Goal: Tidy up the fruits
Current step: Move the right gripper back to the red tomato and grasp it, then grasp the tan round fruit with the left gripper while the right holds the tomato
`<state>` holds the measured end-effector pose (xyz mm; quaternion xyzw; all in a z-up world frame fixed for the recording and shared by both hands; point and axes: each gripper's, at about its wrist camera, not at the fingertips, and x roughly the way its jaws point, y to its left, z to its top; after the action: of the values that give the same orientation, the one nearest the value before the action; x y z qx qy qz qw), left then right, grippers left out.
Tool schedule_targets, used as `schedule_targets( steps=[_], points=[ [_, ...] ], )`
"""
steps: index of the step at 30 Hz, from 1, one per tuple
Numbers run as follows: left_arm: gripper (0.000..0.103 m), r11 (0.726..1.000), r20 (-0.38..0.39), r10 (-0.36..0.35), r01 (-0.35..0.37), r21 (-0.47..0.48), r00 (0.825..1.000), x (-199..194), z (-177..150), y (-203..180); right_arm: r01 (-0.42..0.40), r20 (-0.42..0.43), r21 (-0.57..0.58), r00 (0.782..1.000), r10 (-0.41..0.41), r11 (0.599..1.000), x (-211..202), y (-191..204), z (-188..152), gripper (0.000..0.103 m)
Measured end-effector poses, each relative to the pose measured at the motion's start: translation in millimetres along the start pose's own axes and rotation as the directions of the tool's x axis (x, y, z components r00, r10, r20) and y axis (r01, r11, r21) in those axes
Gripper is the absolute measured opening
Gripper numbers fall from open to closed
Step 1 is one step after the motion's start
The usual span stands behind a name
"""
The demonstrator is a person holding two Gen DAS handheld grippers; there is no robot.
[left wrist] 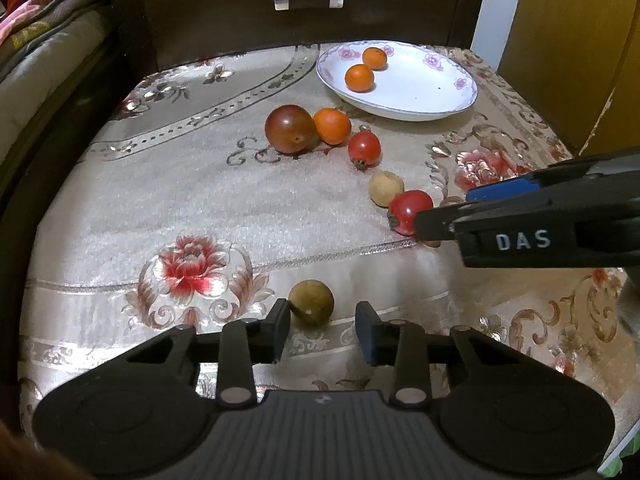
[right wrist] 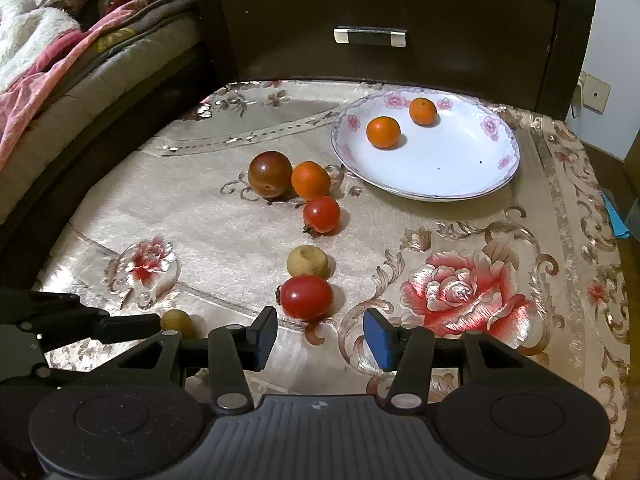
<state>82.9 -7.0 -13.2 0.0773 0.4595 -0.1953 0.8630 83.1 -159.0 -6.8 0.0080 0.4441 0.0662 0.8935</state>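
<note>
Fruits observed on a floral-patterned tabletop [right wrist: 460, 236] and in a white plate [right wrist: 472, 184] with pink flower motifs on its rim, standing at about 1 o'clock in the right wrist view, before a dark drawer front [right wrist: 384, 8].

In the plate: two small round oranges [right wrist: 383, 132], glossy, apart from each other.

Outside the plate, a loose line runs from 11 o'clock toward 6 o'clock: a dark red-brown round fruit [right wrist: 270, 174] touching a third orange [right wrist: 310, 179]; below these a small red tomato [right wrist: 321, 214], its dried calyx pointing to 7 o'clock; then a pale tan round fruit [right wrist: 307, 261], with a dimple in its upper face; then a larger red tomato [right wrist: 306, 297], oval, long axis running 9 to 3 o'clock, calyx end at 9 o'clock.

A separate olive-brown round fruit [left wrist: 311, 302] lies near the tabletop's near edge, just ahead of the left gripper [left wrist: 323, 330]. That gripper's jaws stand moderately apart with nothing pressed between them; the left finger lies just beside the fruit.

The right gripper [right wrist: 320, 338] hangs just short of the larger red tomato, jaws moderately parted and gripping nothing.
</note>
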Motion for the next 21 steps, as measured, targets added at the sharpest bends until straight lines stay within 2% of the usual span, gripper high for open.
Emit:
schedule_targets(
  steps=[14,16,18,21],
  points=[
    [0.041,1.000,-0.016,-0.001,0.001,-0.014,1.000,8.3,1.0,5.0,-0.007,-0.038,-0.008,0.999,0.007,1.000,23.1,5.2,5.2,0.042],
    [0.041,1.000,-0.017,-0.001,0.001,-0.015,1.000,8.3,0.6,5.0,-0.006,-0.047,-0.013,0.999,0.005,1.000,24.7,5.9,5.2,0.036],
    [0.039,1.000,-0.018,0.004,-0.004,-0.011,1.000,7.7,0.1,3.9,-0.009,-0.061,-0.016,0.998,0.008,1.000,26.8,5.9,4.6,0.024],
    [0.034,1.000,-0.022,0.010,-0.010,-0.009,1.000,7.0,0.0,4.2,-0.013,-0.062,-0.024,0.998,0.012,1.000,26.5,6.9,4.7,0.021]
  ],
)
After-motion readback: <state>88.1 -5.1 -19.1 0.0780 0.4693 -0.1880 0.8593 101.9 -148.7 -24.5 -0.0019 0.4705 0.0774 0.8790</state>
